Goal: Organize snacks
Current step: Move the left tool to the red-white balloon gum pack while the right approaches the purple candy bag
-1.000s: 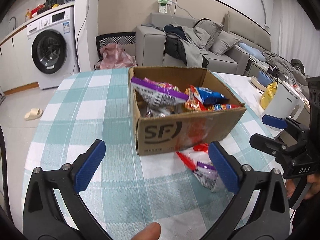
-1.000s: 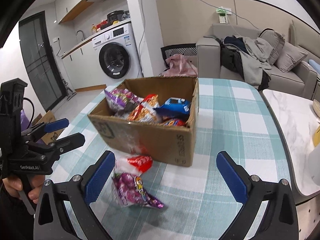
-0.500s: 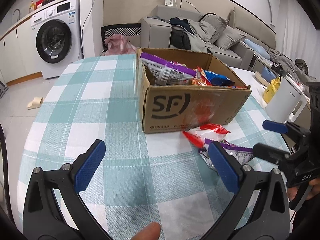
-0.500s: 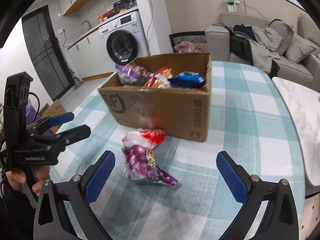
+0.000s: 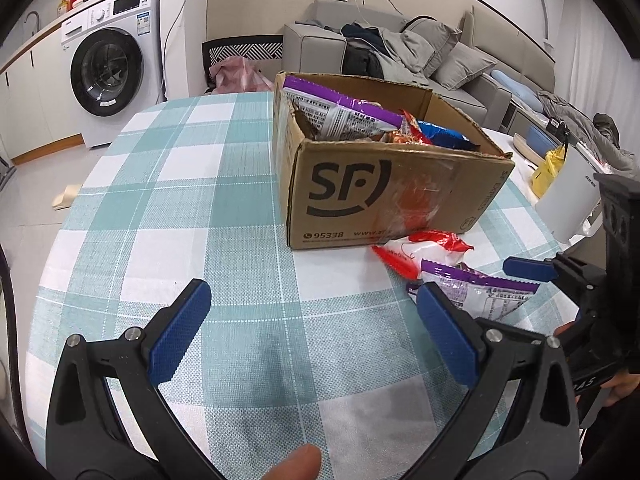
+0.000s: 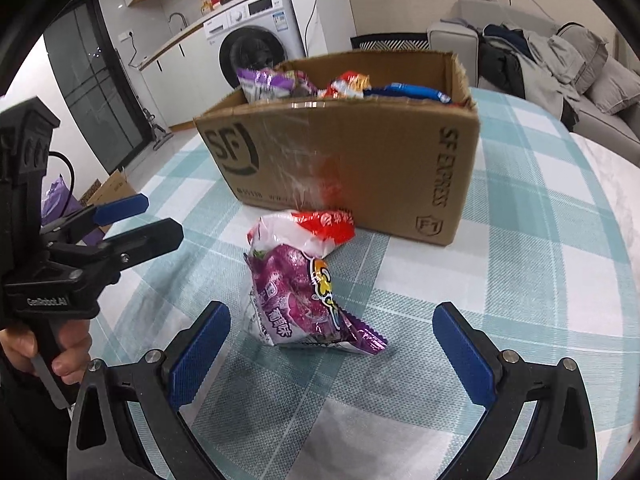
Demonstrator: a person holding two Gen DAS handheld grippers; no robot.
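A purple snack bag (image 6: 308,304) with a crinkled foil skin and a yellow logo lay on the desk (image 5: 192,216), touching a white-and-red snack bag (image 6: 308,230) that rested against the front wall of an open cardboard box (image 6: 360,160) marked SF and filled with more packets. The left claw (image 5: 312,332) and the right claw (image 6: 332,356) were both released with blue pads spread wide, empty, the right one just short of the purple bag. The desk carried a teal-and-white checked cloth; behind it stood a washing machine (image 5: 108,76) and a grey sofa (image 5: 400,48) piled with clothes.
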